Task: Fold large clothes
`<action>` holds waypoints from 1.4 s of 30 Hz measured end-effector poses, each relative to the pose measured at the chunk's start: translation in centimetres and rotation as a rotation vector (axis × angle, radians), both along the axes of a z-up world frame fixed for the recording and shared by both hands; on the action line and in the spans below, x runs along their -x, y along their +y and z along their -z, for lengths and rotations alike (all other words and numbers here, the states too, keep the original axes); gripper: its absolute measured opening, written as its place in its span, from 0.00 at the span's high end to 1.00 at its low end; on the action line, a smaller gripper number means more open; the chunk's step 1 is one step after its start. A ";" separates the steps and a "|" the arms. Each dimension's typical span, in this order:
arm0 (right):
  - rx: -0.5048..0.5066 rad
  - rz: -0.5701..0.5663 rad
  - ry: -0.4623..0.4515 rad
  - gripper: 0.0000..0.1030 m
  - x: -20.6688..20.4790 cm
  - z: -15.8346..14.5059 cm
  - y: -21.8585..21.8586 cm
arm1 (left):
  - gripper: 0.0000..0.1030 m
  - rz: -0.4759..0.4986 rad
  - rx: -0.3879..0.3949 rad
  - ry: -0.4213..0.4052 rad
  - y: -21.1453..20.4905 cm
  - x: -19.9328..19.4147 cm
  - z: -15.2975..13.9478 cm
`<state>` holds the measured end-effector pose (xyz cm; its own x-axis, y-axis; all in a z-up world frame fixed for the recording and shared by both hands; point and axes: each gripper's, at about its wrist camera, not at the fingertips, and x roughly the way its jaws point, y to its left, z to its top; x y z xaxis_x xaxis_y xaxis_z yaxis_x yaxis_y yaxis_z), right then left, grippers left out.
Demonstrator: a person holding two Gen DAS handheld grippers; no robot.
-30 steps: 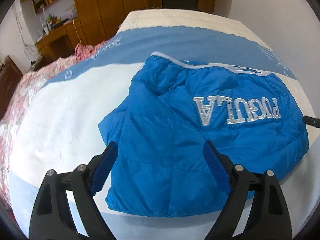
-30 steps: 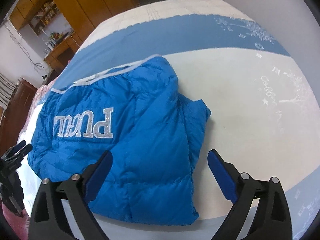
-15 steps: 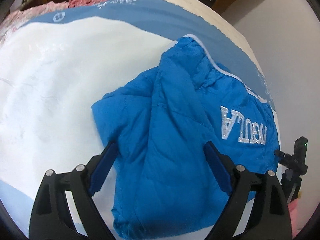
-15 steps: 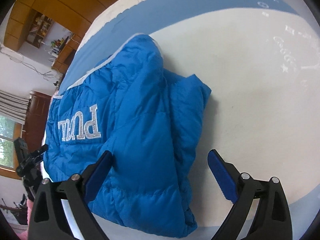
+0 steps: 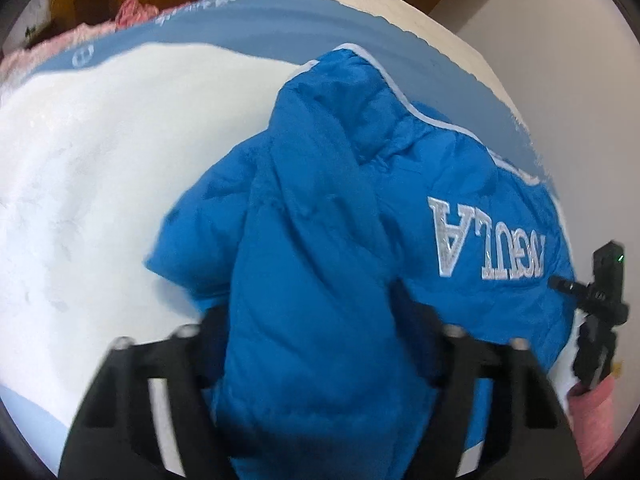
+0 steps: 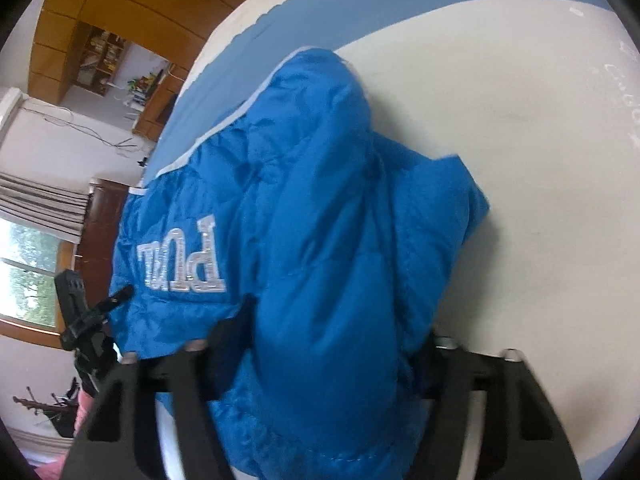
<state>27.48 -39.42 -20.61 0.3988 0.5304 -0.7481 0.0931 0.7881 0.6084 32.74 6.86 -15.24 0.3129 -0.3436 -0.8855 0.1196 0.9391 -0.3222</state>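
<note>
A bed (image 5: 100, 152) covered by a white and pale blue sheet fills most of both wrist views, and a bright blue padded jacket (image 5: 320, 240) is spread across it, lying near the edge closest to the cameras. The jacket is seen folded in on itself, with its white-trimmed edge at the far side and its long axis running left to right across the bed. Silver embroidered lettering (image 5: 486, 240) is shown upside down, so the garment's top is turned toward the cameras; in the right wrist view the same lettering (image 6: 182, 260) is seen toward the left. The left gripper (image 5: 316, 328) is held low and level at the jacket's near left portion, and a thick bunch of blue fabric is bulged up between its two black fingers, which are pinched onto it. The right gripper (image 6: 336, 340) is held the same way at the near right portion, tilted slightly, and its fingers are likewise closed on a gathered fold of the jacket. Each gripper is glimpsed at the edge of the other's view as a small black shape. Wooden cupboards (image 6: 120, 4) and a window (image 6: 28, 268) are visible beyond the bed, and pink bedding (image 5: 80, 36) is seen at the far left.
</note>
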 end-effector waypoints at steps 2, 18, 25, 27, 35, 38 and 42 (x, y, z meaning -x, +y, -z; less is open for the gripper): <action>-0.025 -0.009 -0.016 0.65 0.4 -0.9 0.0 | 0.62 -0.008 0.007 -0.013 0.2 0.4 -0.8; -0.096 -0.093 -0.092 0.74 8.6 -7.2 3.0 | 0.80 0.008 0.030 -0.077 3.2 12.3 -10.3; -0.028 -0.114 0.003 0.74 11.6 -4.6 4.7 | 0.78 0.002 -0.016 0.028 5.5 19.0 -6.9; -0.006 -0.095 0.029 0.73 11.5 -3.4 4.6 | 0.75 -0.011 -0.049 0.040 5.8 19.8 -5.5; -0.008 -0.018 0.081 0.61 8.2 1.9 2.5 | 0.48 -0.041 -0.080 0.009 6.2 19.4 -0.2; -0.022 0.009 0.078 0.59 7.2 2.4 2.2 | 0.42 -0.056 -0.101 -0.018 6.0 19.3 0.4; 0.081 0.014 0.072 0.49 7.8 1.2 2.5 | 0.39 -0.086 -0.095 -0.012 6.2 19.4 0.3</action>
